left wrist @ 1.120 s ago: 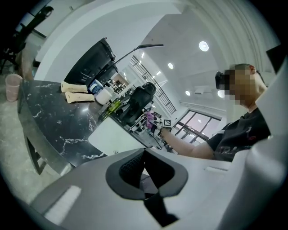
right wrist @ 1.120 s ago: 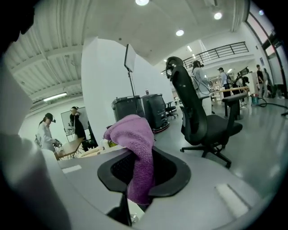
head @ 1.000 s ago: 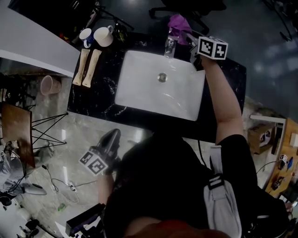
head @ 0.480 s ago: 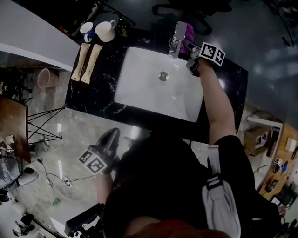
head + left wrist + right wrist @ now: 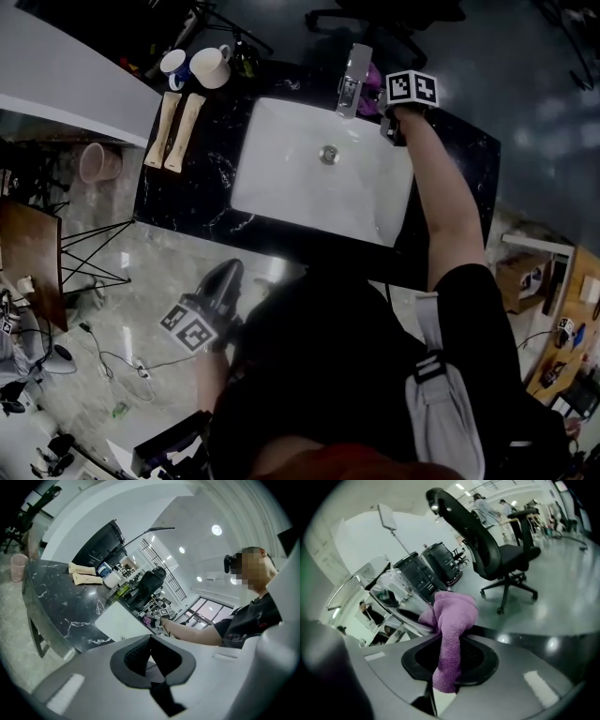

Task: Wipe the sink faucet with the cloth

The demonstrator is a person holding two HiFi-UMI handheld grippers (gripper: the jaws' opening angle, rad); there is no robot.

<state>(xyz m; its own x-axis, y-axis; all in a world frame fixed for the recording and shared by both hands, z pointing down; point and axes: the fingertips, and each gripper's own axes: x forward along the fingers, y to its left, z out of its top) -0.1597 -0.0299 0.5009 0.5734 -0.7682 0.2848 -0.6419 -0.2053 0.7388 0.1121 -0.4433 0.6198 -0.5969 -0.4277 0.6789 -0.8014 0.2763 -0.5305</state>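
Observation:
A chrome faucet stands at the far rim of the white sink, set in a black marble counter. My right gripper is just right of the faucet, shut on a purple cloth that bunches against the faucet's side. In the right gripper view the cloth hangs clamped between the jaws, with the shiny faucet close on the left. My left gripper hangs below the counter's near edge, shut with nothing in it.
Two cups and two wooden pieces sit on the counter left of the sink. A pink cup stands on the floor at left. A black office chair is behind the counter. Cables lie on the floor.
My right gripper has come down with the purple cloth from the top of the faucet to its right side and has rolled. The left gripper has stayed put.

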